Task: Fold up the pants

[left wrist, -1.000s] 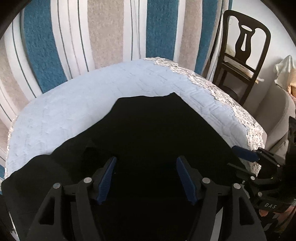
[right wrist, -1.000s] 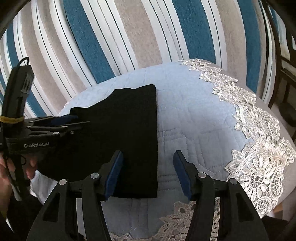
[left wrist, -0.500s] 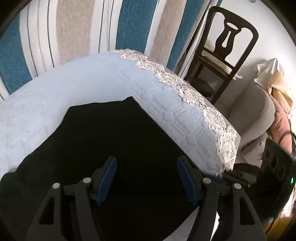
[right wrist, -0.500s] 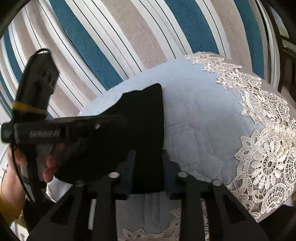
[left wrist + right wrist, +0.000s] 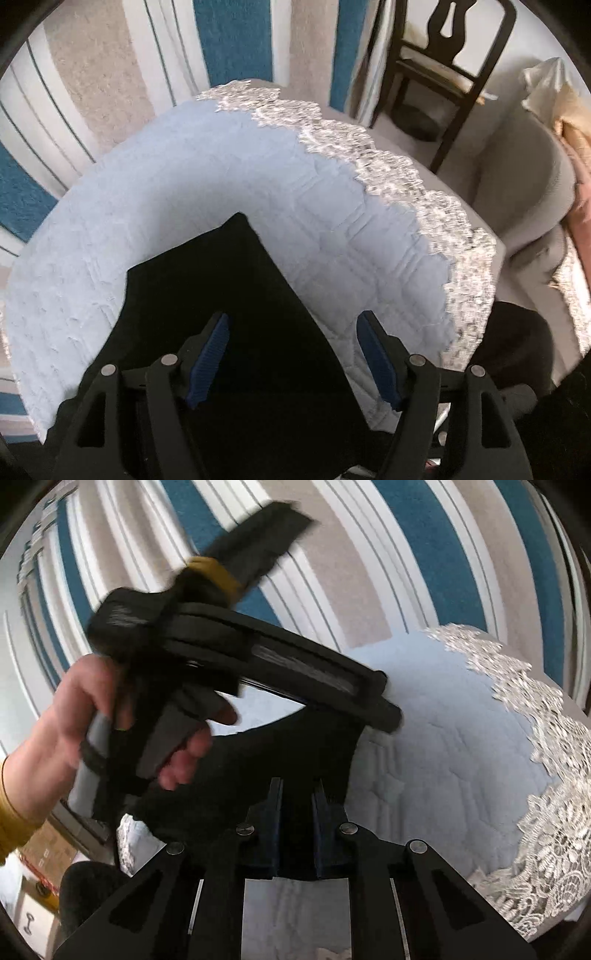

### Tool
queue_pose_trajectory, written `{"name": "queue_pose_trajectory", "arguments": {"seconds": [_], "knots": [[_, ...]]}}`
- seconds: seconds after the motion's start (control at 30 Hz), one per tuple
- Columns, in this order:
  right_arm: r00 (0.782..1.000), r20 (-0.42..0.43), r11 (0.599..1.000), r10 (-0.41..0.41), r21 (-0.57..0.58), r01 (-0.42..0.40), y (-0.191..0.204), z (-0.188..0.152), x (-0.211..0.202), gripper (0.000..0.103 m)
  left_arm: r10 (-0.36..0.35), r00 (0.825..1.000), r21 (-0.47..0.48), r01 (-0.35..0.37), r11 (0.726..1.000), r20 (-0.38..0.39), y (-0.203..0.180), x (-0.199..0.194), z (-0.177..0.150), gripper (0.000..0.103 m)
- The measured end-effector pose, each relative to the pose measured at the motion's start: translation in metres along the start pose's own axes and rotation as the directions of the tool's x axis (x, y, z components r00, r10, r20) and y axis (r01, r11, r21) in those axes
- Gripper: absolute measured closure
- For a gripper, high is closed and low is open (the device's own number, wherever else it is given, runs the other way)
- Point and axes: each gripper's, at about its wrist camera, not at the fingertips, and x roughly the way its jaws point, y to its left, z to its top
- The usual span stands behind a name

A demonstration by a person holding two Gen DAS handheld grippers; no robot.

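While I watch both wrist feeds, the biggest thing in view is the striped curtain (image 5: 232, 40), blue, beige and white, hanging behind the table. Next comes the table itself under a pale blue quilted cloth (image 5: 184, 192) with a white lace border (image 5: 399, 177) running along its right-hand edge. Beyond that edge I see a grey upholstered seat (image 5: 524, 192) and a dark wooden chair (image 5: 447, 70).

On the cloth lie the black pants (image 5: 229, 295), folded into a flat panel whose far corner points toward the middle of the table, while the near part runs under my tools toward the near edge. In the right wrist view the pants (image 5: 295, 753) look lifted at the near end, with pale cloth visible beneath them.

My left gripper (image 5: 293, 354) has its blue-padded fingers spread wide; the left pad sits over the black fabric, the right pad over bare blue cloth, and I cannot tell whether either touches. My right gripper (image 5: 297, 819) has its fingers drawn close together with the near edge of the pants pinched between them. In that same view the left hand (image 5: 122, 720) grips the handle of the left tool, blurred, above the pants.
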Motion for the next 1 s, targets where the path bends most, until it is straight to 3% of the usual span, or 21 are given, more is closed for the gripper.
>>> {"name": "queue_pose_trajectory", "arguments": {"seconds": [0.07, 0.13, 0.2, 0.3, 0.4, 0.73, 1.0], "knots": [[1.000, 0.001, 1.000, -0.003, -0.020, 0.003, 0.006, 0.001, 0.000, 0.090, 0.013, 1.000, -0.003, -0.013, 1.000, 0.003, 0.002, -0.001, -0.001, 0.030], [1.000, 0.001, 0.999, -0.006, -0.033, 0.006, 0.012, 0.001, 0.000, 0.090, 0.038, 0.999, -0.005, -0.038, 0.999, -0.007, 0.005, -0.002, -0.002, 0.038], [1.000, 0.000, 0.999, -0.006, -0.040, 0.006, 0.015, 0.001, 0.000, 0.090, 0.055, 0.998, 0.004, -0.055, 0.999, -0.029, 0.006, 0.000, -0.003, 0.057], [1.000, -0.001, 0.999, -0.001, -0.053, 0.001, 0.022, 0.001, -0.001, 0.090, 0.019, 0.999, -0.009, -0.019, 1.000, -0.048, 0.010, -0.004, -0.009, 0.078], [1.000, 0.000, 0.998, 0.004, -0.064, -0.004, 0.026, 0.006, 0.001, 0.090, 0.021, 1.000, -0.022, -0.021, 1.000, -0.015, 0.017, -0.016, -0.016, 0.089], [0.997, 0.014, 0.982, 0.073, -0.174, -0.070, 0.083, 0.020, 0.006, 0.090, -0.008, 0.989, -0.137, 0.029, 0.990, 0.150, 0.066, -0.083, -0.056, 0.089], [0.990, -0.002, 0.963, 0.144, -0.232, -0.140, 0.128, 0.028, 0.020, 0.090, -0.032, 0.965, -0.280, 0.107, 0.954, 0.260, 0.123, -0.117, -0.101, 0.089]]}}
